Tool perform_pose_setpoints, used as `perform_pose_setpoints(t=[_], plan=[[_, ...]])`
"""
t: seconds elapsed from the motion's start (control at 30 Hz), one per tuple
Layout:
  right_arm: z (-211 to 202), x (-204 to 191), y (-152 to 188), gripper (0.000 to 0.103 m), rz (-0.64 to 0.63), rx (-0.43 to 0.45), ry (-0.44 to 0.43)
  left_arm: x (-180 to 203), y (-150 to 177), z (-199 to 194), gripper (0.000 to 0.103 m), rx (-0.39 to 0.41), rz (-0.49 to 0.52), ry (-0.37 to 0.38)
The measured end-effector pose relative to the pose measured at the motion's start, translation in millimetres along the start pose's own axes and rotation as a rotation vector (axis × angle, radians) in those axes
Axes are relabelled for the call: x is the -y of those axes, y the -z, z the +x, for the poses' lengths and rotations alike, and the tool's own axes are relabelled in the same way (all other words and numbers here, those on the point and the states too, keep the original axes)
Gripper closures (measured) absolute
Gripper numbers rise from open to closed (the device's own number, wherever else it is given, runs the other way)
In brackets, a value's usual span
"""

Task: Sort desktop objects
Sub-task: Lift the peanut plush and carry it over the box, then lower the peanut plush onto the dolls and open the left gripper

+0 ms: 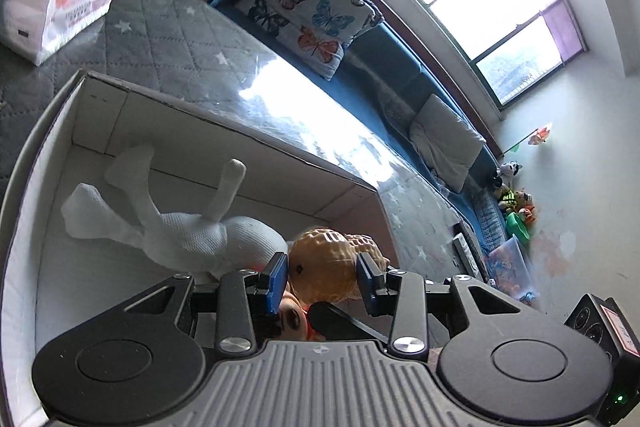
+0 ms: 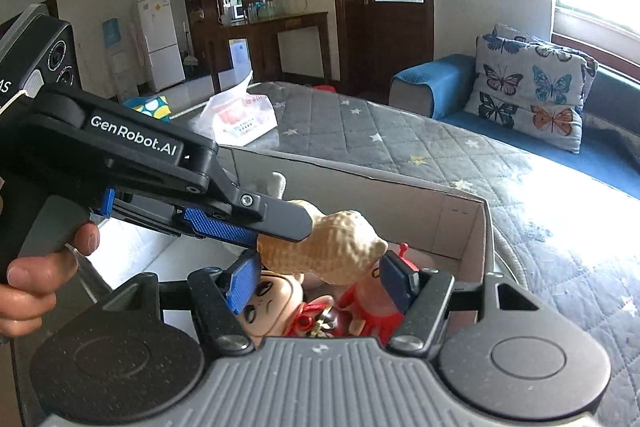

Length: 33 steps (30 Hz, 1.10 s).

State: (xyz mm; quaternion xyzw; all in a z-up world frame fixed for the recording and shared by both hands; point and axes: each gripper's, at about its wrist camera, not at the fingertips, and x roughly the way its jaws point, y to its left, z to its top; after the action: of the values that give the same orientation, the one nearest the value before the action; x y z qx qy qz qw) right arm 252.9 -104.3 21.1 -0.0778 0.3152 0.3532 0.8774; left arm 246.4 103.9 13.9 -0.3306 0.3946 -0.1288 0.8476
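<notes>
A tan peanut-shaped toy (image 1: 326, 263) sits between the fingers of my left gripper (image 1: 323, 277), which is shut on it over an open white cardboard box (image 1: 224, 135). A white stuffed toy (image 1: 180, 223) lies inside the box to the left. In the right wrist view the left gripper (image 2: 276, 227) comes in from the left, holding the peanut toy (image 2: 324, 251). My right gripper (image 2: 318, 285) is open above a small doll in red (image 2: 280, 301) and another red figure (image 2: 372, 303) in the box (image 2: 460, 223).
The box stands on a grey quilted star-pattern cover (image 2: 380, 135). A tissue pack (image 1: 56, 11) lies beyond the box, also in the right wrist view (image 2: 244, 119). A blue sofa with a butterfly cushion (image 2: 532, 95) runs along the far side.
</notes>
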Motion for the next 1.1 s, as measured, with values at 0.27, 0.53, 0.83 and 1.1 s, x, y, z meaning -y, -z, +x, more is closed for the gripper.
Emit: perform_pose_setpoints(t=[0.27, 0.53, 0.83, 1.1], plan=[[13, 1, 1, 0.036, -0.016, -0.031, 0.014, -8, -2, 9, 0.064, -0.010, -0.017, 0.001], [14, -2, 1, 0.035, -0.018, -0.030, 0.018, -8, -2, 8, 0.063, -0.010, -0.022, 0.001], [11, -2, 2, 0.035, -0.013, -0.028, 0.025, -5, -1, 5, 0.064, -0.003, -0.022, -0.006], [5, -1, 3, 0.035, -0.012, -0.018, 0.026, -4, -1, 2, 0.064, 0.011, -0.024, -0.017]])
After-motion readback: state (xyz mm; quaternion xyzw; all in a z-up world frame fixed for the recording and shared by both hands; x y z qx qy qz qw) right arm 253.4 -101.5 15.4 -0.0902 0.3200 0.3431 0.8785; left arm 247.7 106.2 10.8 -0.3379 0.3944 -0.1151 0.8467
